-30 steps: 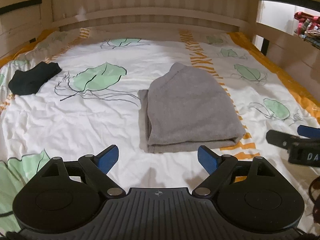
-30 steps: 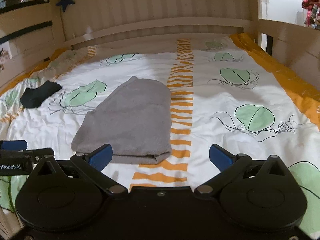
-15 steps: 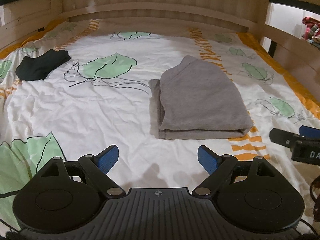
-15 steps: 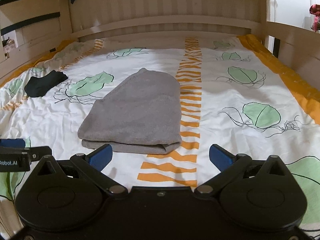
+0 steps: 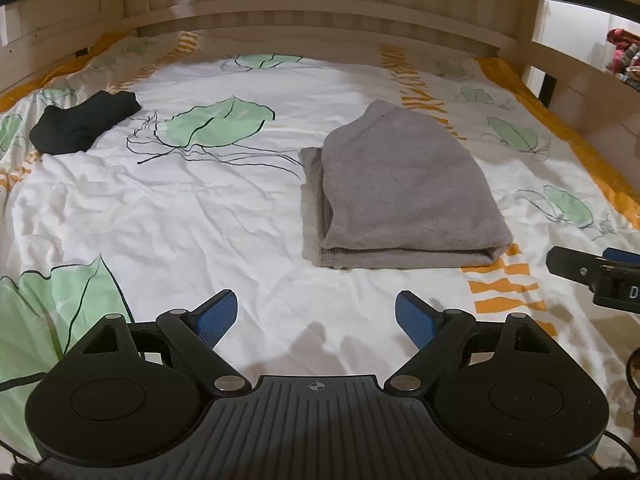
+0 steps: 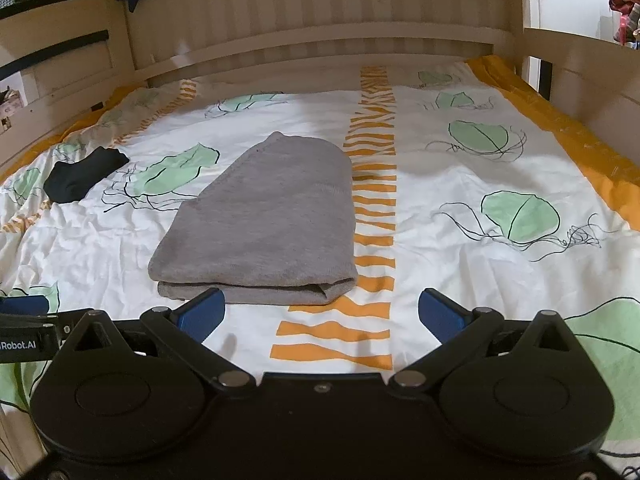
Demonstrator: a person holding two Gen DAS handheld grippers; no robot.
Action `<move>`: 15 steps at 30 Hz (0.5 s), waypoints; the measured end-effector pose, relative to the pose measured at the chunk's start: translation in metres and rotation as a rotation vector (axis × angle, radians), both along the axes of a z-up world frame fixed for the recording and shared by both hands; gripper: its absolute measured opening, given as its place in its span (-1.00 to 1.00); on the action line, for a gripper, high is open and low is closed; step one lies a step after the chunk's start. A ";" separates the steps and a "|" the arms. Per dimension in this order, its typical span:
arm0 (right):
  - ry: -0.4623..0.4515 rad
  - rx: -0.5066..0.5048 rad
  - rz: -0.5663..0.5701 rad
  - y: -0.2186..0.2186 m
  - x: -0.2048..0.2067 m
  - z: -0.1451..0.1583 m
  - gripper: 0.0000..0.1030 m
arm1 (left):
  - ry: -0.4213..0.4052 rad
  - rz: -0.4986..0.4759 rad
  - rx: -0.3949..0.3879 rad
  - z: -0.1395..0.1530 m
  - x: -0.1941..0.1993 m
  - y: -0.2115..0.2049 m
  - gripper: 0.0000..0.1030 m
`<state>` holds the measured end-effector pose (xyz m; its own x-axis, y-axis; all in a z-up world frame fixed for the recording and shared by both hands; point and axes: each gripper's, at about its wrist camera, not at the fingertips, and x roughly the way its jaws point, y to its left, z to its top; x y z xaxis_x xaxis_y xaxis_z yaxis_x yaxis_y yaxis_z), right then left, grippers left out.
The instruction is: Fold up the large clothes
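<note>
Bedsheet (image 5: 192, 216) bare left | folded grey garment (image 5: 400, 192) centre | both jaws wide, empty

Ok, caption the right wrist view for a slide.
Folded grey garment lies on the leaf-print bedsheet, just ahead of the open, empty right tool; a black sock sits far left.

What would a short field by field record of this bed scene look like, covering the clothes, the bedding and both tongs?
grey garment: folded into a layered rectangle, lying flat mid-bed beside the orange stripe
black garment: small bundle, far left, apart from the grey one
bedding: white sheet, green leaf prints, orange border
left tongs: open, empty, short of the grey garment
right tongs: open, empty, at the garment's near edge
surroundings: wooden bed frame
</note>
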<state>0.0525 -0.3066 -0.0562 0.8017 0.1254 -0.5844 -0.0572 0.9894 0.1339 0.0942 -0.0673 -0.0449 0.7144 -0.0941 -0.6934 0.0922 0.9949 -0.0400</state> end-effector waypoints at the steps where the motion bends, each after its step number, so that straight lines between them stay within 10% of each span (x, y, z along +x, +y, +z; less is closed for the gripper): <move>1: 0.002 -0.001 0.000 0.000 0.001 0.000 0.99 | 0.001 -0.002 0.000 0.000 0.000 0.000 0.68; 15: 0.017 0.000 -0.007 0.000 0.003 -0.003 0.99 | 0.012 -0.010 0.005 -0.003 0.002 -0.002 0.67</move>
<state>0.0552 -0.3068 -0.0588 0.7924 0.1198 -0.5981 -0.0476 0.9897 0.1350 0.0965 -0.0692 -0.0476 0.7049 -0.0975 -0.7026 0.1018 0.9942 -0.0358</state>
